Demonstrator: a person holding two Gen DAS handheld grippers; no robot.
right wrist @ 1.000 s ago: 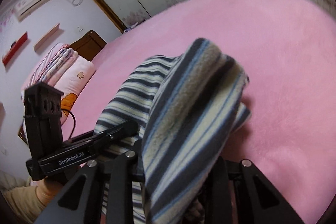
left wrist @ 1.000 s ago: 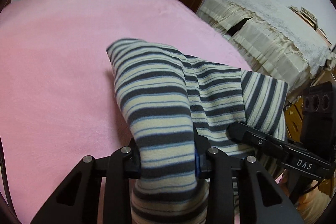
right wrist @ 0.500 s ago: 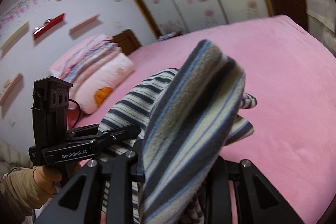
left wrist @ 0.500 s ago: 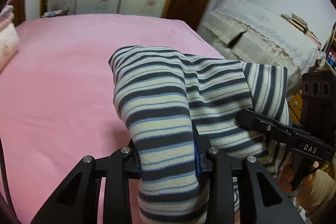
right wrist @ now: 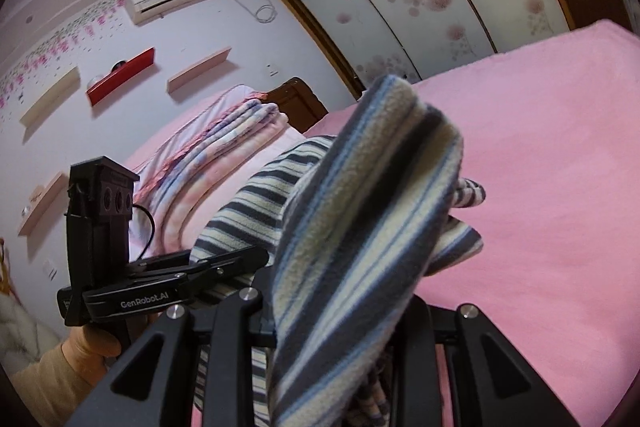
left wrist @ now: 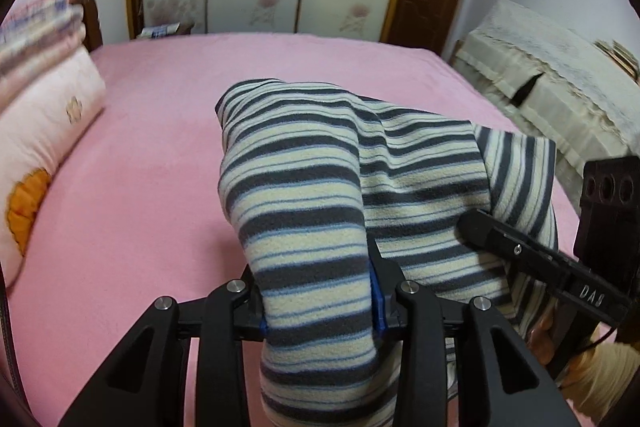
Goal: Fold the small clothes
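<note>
My left gripper grips the striped garment, jaws opening slightly. My right gripper is clamped on another bunch, seemingly. It hangs between them above the pink bed.

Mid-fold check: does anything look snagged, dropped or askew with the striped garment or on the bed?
Nothing stands out. The striped garment is bunched between the left gripper, whose jaws are opening, and the right gripper, above the pink bed cover. No damage visible.
</note>
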